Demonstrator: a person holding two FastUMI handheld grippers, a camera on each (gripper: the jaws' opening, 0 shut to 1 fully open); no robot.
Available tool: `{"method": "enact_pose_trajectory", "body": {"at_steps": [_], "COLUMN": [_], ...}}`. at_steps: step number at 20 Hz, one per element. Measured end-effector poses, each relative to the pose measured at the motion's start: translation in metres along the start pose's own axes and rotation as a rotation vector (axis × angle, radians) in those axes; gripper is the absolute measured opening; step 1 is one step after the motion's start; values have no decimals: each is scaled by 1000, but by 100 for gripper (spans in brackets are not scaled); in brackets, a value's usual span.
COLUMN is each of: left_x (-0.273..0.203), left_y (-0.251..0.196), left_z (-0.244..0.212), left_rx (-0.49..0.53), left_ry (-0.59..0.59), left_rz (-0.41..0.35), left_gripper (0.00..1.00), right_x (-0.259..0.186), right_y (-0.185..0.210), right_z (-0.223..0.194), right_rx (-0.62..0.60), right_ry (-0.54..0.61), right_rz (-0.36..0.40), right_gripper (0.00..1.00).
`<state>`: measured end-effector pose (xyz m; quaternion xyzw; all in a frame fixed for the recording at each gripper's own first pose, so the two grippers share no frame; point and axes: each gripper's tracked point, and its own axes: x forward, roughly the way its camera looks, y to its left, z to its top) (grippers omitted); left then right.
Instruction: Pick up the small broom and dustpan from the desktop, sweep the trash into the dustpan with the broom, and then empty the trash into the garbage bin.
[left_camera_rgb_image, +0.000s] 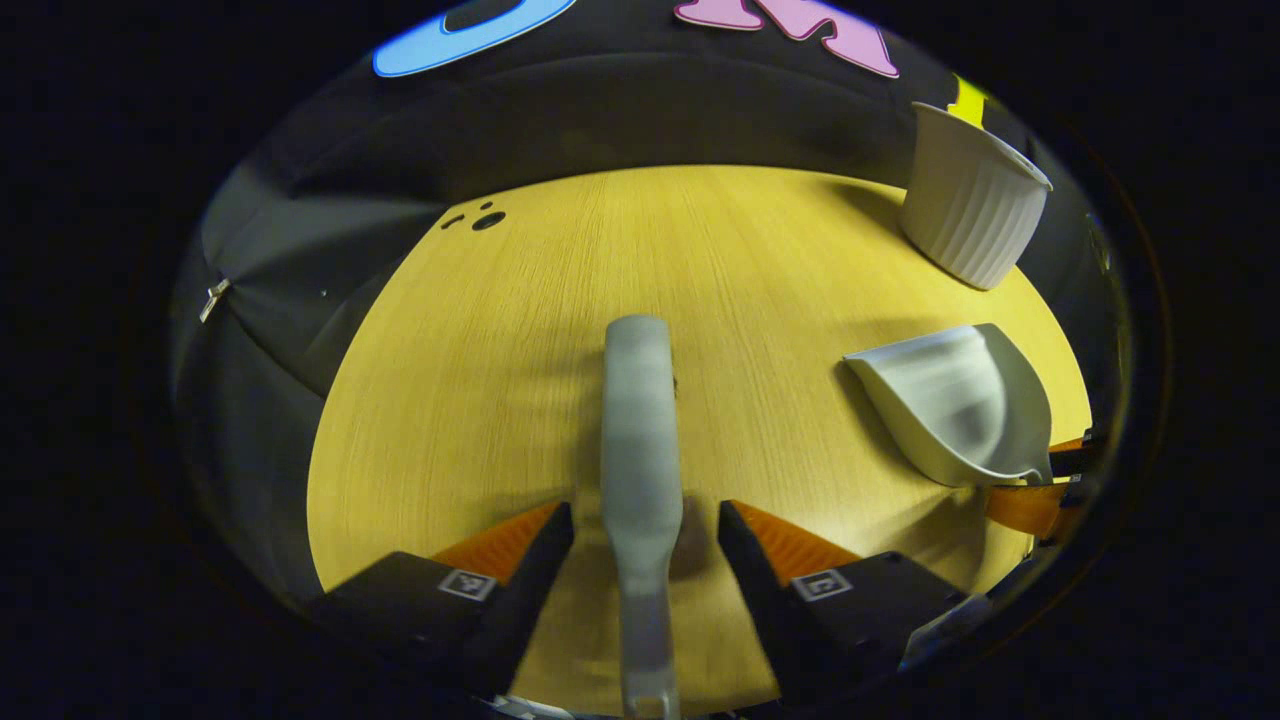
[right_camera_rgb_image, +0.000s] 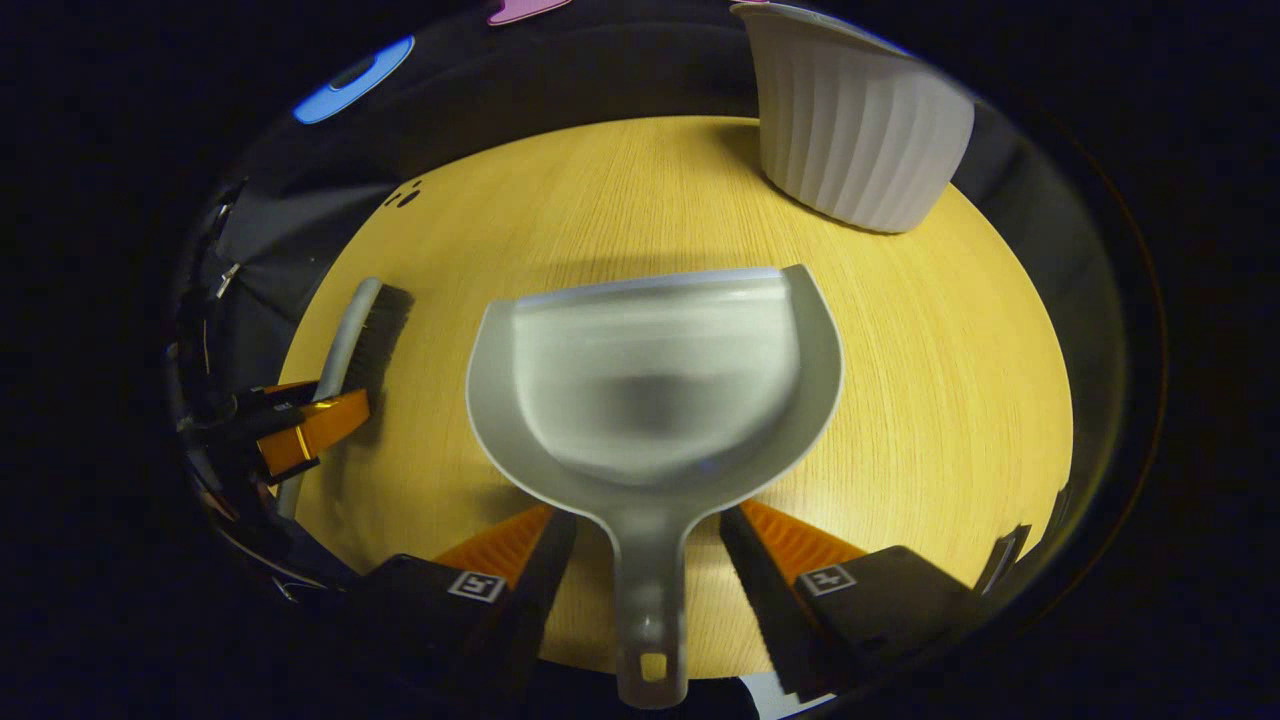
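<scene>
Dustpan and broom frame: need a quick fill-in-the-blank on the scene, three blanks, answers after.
1. The handle of the grey plastic dustpan lies between the fingers of the ____ gripper.
2. The grey-handled small broom lies between the fingers of the ____ gripper.
3. The white ribbed garbage bin stands on the ____ wooden desktop.

Missing words: right; left; yellow

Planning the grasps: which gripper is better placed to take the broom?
Left: the broom handle lies between the left gripper fingers, which are open. The right gripper straddles the dustpan handle.
</scene>
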<state>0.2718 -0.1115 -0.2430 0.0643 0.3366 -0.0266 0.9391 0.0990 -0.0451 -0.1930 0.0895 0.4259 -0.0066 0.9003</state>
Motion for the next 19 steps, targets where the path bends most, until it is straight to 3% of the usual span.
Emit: {"method": "enact_pose_trajectory", "body": {"at_steps": [1, 5, 10, 14, 19], "left_x": [-12, -63, -146, -225, -313], "left_y": [0, -5, -9, -1, 9], "left_z": [3, 18, 49, 82, 112], "left_rx": [9, 5, -10, -3, -16], "left_ry": [-19, -140, -377, -618, -915], "left_rz": [-4, -35, -75, -55, -3], "left_gripper": [100, 97, 97, 97, 97], "right_x": [-6, -59, -151, -224, -297], "right_y": [1, 8, 12, 25, 40], "right_z": [2, 22, 65, 93, 101], "right_rx": [5, 9, -46, -72, -63], "right_ry": [-19, -154, -452, -685, -885], "right_rz": [-1, -13, -70, -93, -107], "right_gripper": [100, 99, 99, 99, 99]}}
